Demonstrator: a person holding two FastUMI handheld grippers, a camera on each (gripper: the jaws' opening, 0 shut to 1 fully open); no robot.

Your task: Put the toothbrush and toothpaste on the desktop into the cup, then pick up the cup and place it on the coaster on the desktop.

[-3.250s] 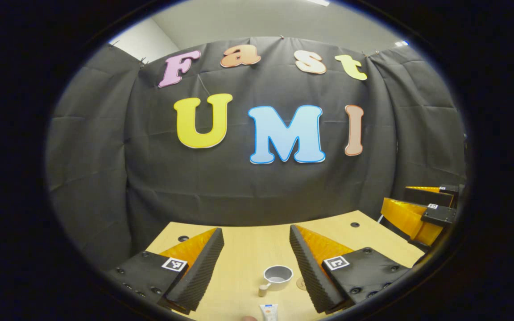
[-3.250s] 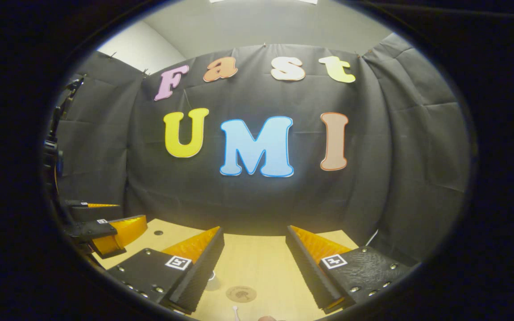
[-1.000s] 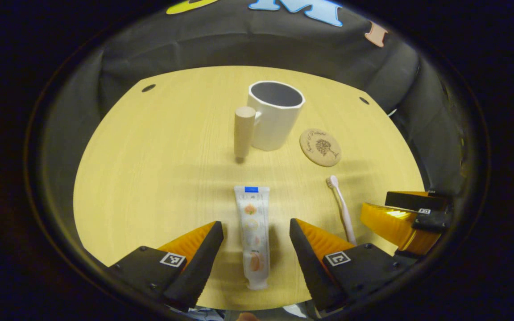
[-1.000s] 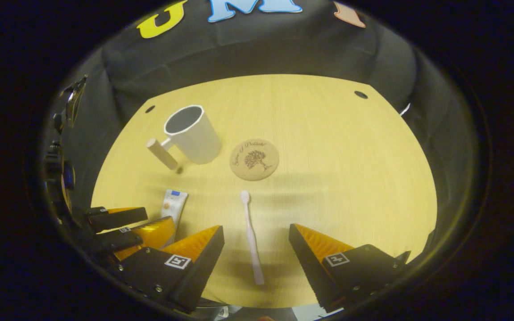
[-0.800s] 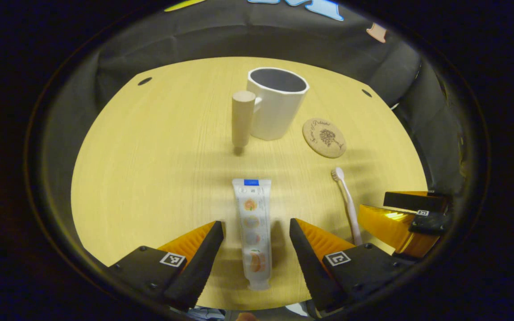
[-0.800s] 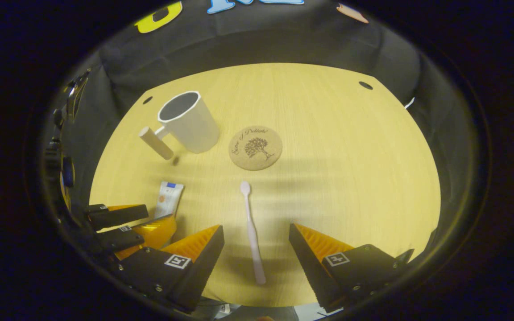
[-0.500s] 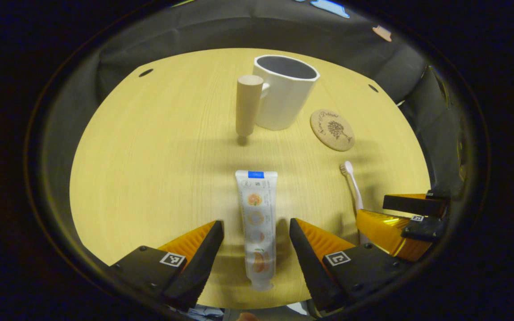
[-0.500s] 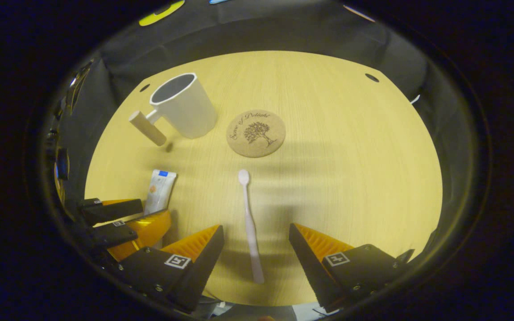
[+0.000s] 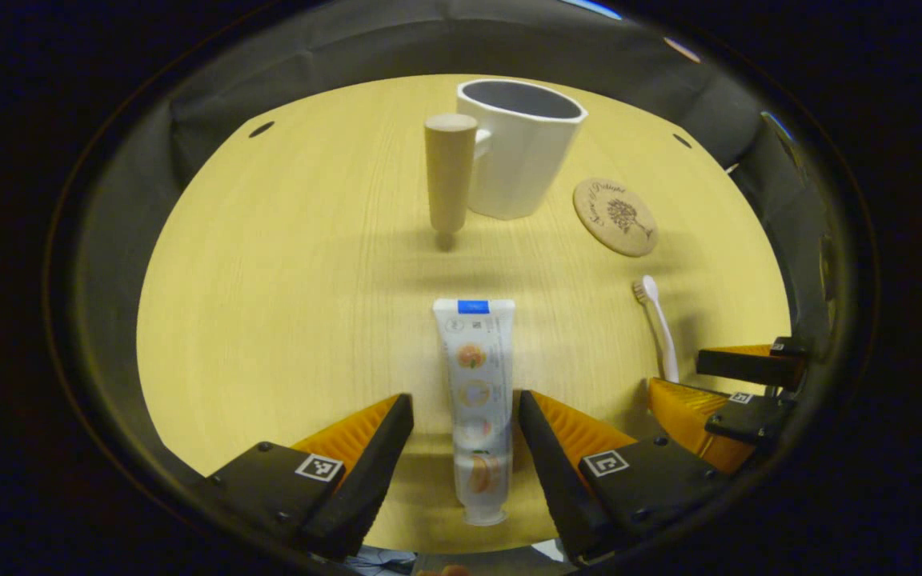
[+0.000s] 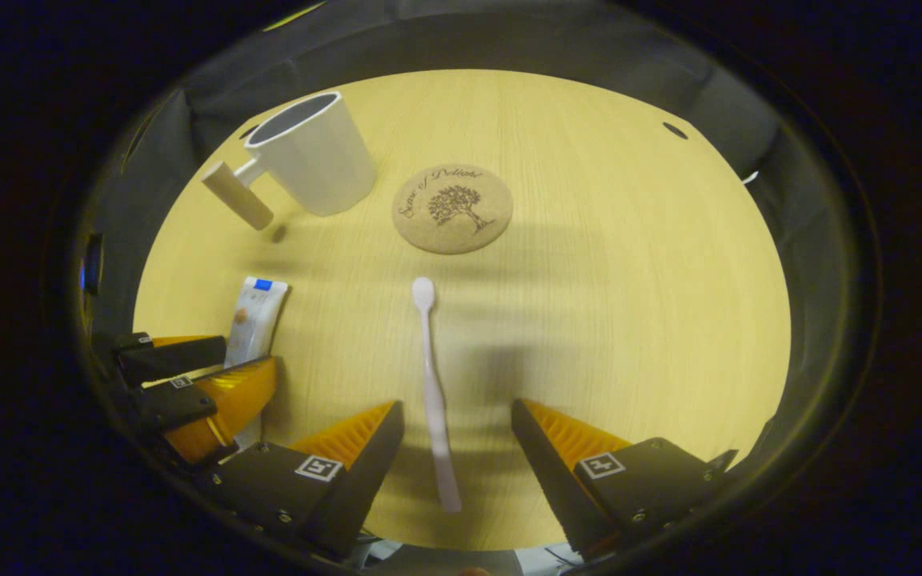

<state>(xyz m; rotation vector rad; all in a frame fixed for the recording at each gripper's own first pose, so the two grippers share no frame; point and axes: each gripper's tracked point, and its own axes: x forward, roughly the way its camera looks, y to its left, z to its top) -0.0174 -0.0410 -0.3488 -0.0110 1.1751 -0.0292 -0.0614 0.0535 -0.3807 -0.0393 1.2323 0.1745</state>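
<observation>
Pale wooden bench is seen below both grippers. Toothpaste lies between the spread, unclenched left gripper fingers; toothbrush between the spread right gripper fingers. Ahead stand cup and coaster.

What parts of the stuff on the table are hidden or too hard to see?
- Cup bottom inside: left gripper view, hidden by its own wall.
- Toothpaste near end: right gripper view, covered by the left tongs.
- Toothbrush handle end: left gripper view, behind the right tongs.
- Coaster writing: too small to read.
- Whether the left tongs touch the toothpaste: unclear.
</observation>
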